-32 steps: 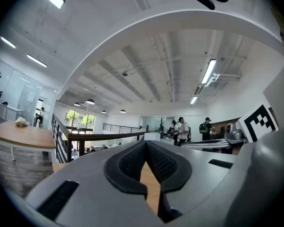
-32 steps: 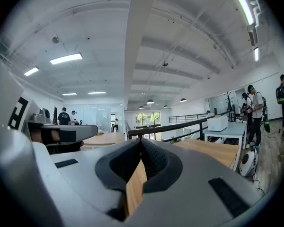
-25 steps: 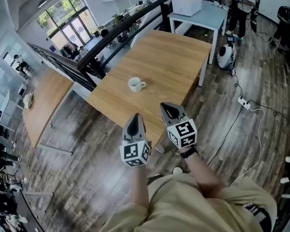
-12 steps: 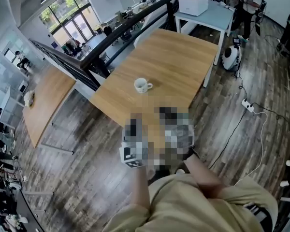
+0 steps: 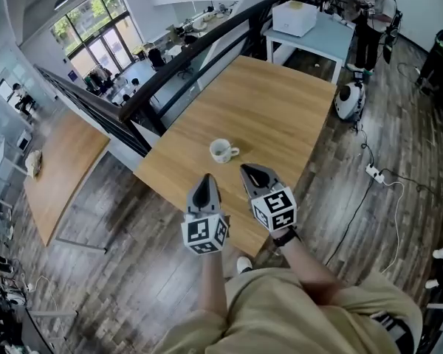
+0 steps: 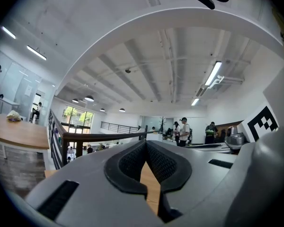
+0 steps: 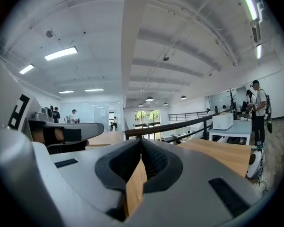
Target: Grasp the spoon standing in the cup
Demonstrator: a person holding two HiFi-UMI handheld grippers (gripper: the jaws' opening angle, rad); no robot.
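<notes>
A white cup (image 5: 221,150) with its handle to the right stands near the front edge of the wooden table (image 5: 273,102). It is too small in the head view for me to make out a spoon in it. My left gripper (image 5: 204,178) is held below and slightly left of the cup, over the table's front edge, with its jaws shut and nothing between them. My right gripper (image 5: 249,170) is beside it, below and right of the cup, also shut and empty. In the left gripper view (image 6: 146,144) and the right gripper view (image 7: 141,141) the pads meet. Neither view shows the cup.
A dark railing (image 5: 207,43) runs along the table's far left side. A second wooden table (image 5: 59,168) stands to the left. A pale blue table (image 5: 317,39) bearing a white box (image 5: 294,17) lies beyond. A white device (image 5: 347,100) and a power strip (image 5: 374,173) lie on the floor at right, and people stand at the back.
The cup and table now sit lower in the head view and closer to both grippers, as if I have come nearer to the table. Both grippers stay shut.
</notes>
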